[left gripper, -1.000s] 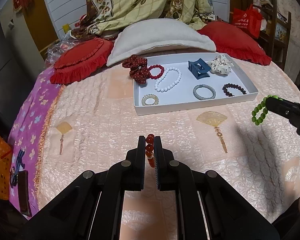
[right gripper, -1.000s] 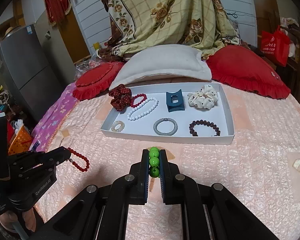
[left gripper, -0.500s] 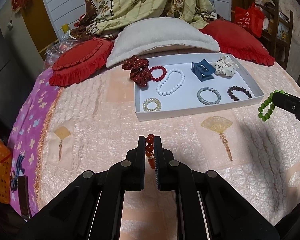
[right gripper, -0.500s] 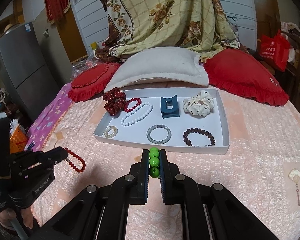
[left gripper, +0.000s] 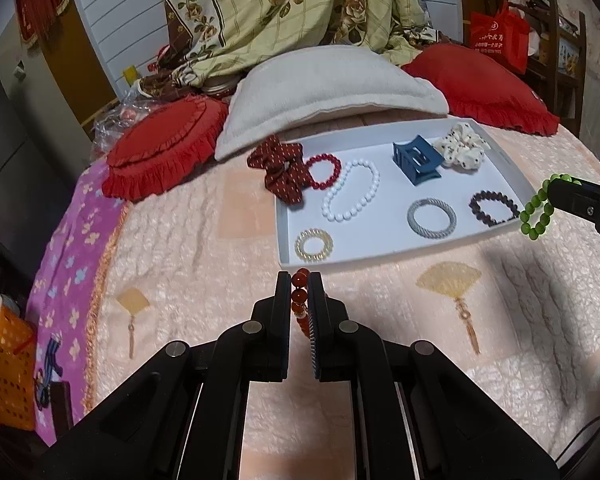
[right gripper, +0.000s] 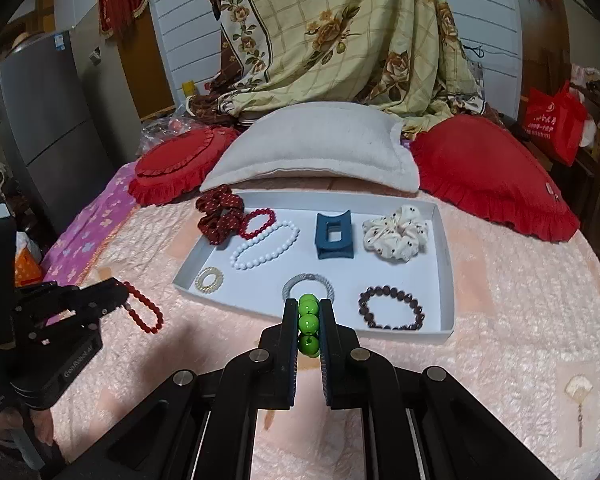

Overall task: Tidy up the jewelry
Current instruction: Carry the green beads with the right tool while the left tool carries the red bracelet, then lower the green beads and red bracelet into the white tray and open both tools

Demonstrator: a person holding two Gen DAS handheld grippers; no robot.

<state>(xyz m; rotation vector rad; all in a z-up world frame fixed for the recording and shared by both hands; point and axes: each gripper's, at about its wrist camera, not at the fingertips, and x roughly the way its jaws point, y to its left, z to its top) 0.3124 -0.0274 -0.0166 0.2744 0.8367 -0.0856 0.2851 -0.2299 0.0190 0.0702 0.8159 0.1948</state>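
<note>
My left gripper is shut on a red bead bracelet, held just short of the front left corner of the white tray. In the right wrist view the left gripper dangles that red bracelet left of the tray. My right gripper is shut on a green bead bracelet over the tray's front rim. In the left wrist view the right gripper holds the green bracelet at the tray's right front corner.
The tray holds a white bead bracelet, a small red bracelet, a dark red scrunchie, a blue hair claw, a spotted white scrunchie, a grey bangle, a dark bead bracelet and a gold ring-shaped band. Pillows lie behind.
Both grippers have moved forward toward the tray, each still holding its bracelet. The right gripper now reaches the tray's front rim.
</note>
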